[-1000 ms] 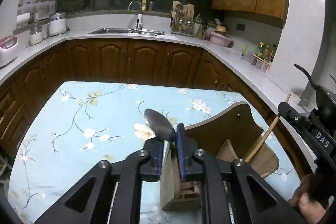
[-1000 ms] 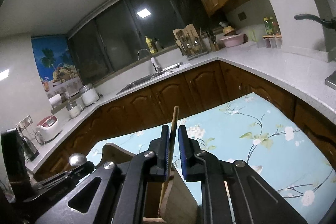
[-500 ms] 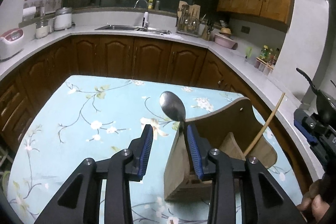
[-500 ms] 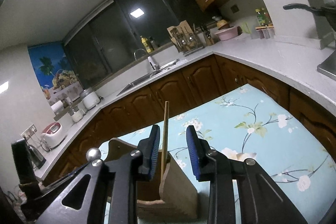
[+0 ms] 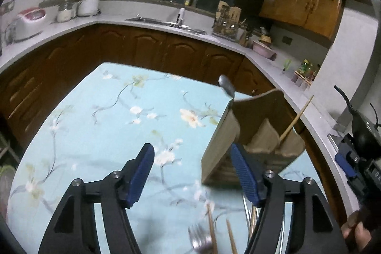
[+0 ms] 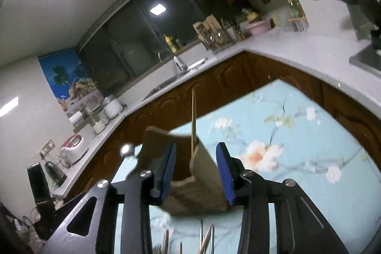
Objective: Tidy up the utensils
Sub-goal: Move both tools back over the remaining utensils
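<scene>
Left wrist view shows the wooden utensil holder [image 5: 221, 146] standing on the table with the blue flowered cloth [image 5: 100, 116], with a metal spoon [image 5: 226, 87] upright at its far left corner and one wooden chopstick [image 5: 296, 118] leaning to the right in another compartment. The left gripper [image 5: 193, 173] has just been opening and now stands wide with nothing between its blue pads, the holder just beside its right finger, while a fork [image 5: 200, 239] and more chopsticks [image 5: 212, 230] lie blurred on the cloth below. In the right wrist view the right gripper [image 6: 196, 173] has also just been opening and stands half wide on both sides of the holder's near wall without pressing it, the chopstick rising free above the gap.
</scene>
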Demonstrator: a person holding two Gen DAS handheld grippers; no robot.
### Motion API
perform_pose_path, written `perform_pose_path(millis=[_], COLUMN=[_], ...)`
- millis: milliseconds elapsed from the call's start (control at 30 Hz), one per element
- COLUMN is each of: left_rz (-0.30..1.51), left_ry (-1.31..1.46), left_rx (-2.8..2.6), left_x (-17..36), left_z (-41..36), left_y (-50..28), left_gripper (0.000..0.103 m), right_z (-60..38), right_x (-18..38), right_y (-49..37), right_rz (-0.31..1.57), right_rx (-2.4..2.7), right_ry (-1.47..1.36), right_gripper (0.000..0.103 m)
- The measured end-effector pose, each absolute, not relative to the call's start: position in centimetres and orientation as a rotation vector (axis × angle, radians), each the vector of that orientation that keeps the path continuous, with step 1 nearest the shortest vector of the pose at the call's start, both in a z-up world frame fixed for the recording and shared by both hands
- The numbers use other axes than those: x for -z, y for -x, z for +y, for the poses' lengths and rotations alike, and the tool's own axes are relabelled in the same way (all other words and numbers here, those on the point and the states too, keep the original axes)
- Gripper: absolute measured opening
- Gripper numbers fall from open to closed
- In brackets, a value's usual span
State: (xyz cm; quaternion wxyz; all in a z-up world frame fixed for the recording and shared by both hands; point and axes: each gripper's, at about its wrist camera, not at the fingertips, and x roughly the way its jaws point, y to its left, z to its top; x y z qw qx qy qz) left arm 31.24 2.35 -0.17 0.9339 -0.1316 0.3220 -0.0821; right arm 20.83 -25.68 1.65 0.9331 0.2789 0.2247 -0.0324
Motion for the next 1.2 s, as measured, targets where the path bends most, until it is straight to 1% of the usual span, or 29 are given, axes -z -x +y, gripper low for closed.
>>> perform_pose_path(millis=[133,433,500,633,900,1200], left_rz=[0.684,0.756,0.774,0.806,0.848,0.883], left_ry=[0.298,0.317,0.318,0.316,0.321,0.287], left_rx=[0.152,0.155,0.16,0.158,0.163,0.191], left_x=[0.5,1.2,1.4,1.7,2.4,2.8], left_z=[3.8,5.9,6.2,6.4,5.8,3.6], left_y=[-27.6,-21.8,-20.7,-19.6,-20.0,-22.4], left_gripper=[0.072,0.073,0.073,0.073,0.073,0.073], right_z=[-25.1,-23.3,-22.8,-22.1,-22.5,-23.3], right_x=[-0.9,0.7,1.0,2.0,3.9,5.3], right_y=[-19.1,-14.6,-13.7,-12.3,-10.9,-11.9], right_rz=[0.506,0.591,0.607,0.647,0.716,0.778], right_rx=[0.071,0.05,0.051,0.046,0.067,0.078], right_ry=[-0.561,-0.495,-0.48,-0.454,-0.47,-0.479], right_gripper=[0.042,0.042,0.045,0.046,0.046,0.046])
